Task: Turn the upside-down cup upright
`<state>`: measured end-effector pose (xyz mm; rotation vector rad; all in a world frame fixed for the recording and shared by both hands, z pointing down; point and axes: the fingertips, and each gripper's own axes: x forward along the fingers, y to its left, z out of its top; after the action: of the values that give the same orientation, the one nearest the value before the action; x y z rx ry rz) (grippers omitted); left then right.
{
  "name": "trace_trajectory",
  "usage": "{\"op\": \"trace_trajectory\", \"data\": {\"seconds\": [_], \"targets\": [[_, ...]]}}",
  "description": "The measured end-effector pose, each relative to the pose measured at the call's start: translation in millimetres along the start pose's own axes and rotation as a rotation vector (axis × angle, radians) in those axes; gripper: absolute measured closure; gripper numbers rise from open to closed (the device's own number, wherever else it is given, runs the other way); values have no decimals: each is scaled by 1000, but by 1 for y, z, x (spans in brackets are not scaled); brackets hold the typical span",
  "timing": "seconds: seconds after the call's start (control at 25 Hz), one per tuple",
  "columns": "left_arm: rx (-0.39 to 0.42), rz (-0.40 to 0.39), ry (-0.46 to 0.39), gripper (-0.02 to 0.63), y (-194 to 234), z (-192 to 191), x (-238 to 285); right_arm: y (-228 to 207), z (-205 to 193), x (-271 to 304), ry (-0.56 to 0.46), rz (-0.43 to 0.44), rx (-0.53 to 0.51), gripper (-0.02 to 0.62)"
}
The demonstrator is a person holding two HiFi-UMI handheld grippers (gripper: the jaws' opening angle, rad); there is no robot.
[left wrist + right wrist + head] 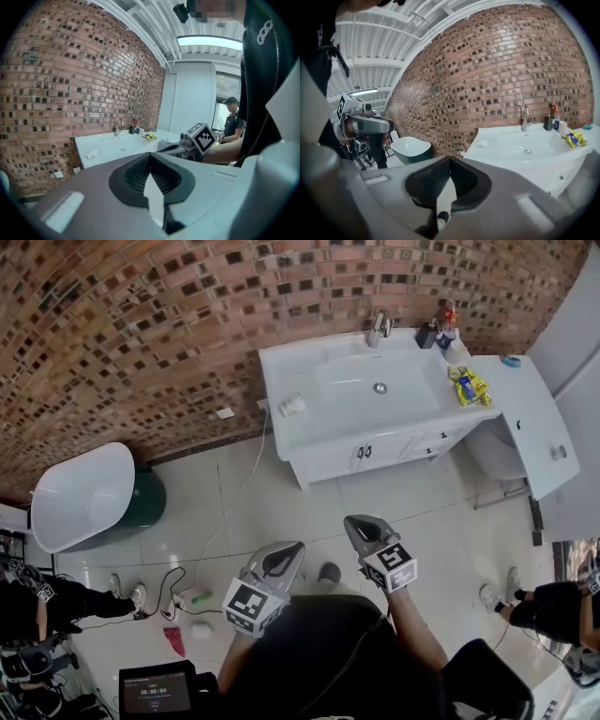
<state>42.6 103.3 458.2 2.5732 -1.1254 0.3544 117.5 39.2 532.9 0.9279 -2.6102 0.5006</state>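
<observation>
left tongs (292,554) and right tongs (356,524) are closed, empty: the cup (292,406) sits on the far counter (277,376), out of reach.

We see a brick wall (141,324) behind a white vanity (309,423), pale glossy floor tiles (272,512), a white tub (80,493) on a green base at left, and a lit ceiling strip light (211,41).
</observation>
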Motion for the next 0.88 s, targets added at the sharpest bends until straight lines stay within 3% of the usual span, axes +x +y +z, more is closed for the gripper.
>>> {"op": "trace_trajectory", "data": {"seconds": [0.52, 0.88], "targets": [[-10, -71, -8, 591, 42, 12, 37, -8, 17, 38, 1, 25, -50, 606], [-29, -95, -18, 591, 123, 33, 50, -32, 56, 108, 31, -10, -59, 606]]}}
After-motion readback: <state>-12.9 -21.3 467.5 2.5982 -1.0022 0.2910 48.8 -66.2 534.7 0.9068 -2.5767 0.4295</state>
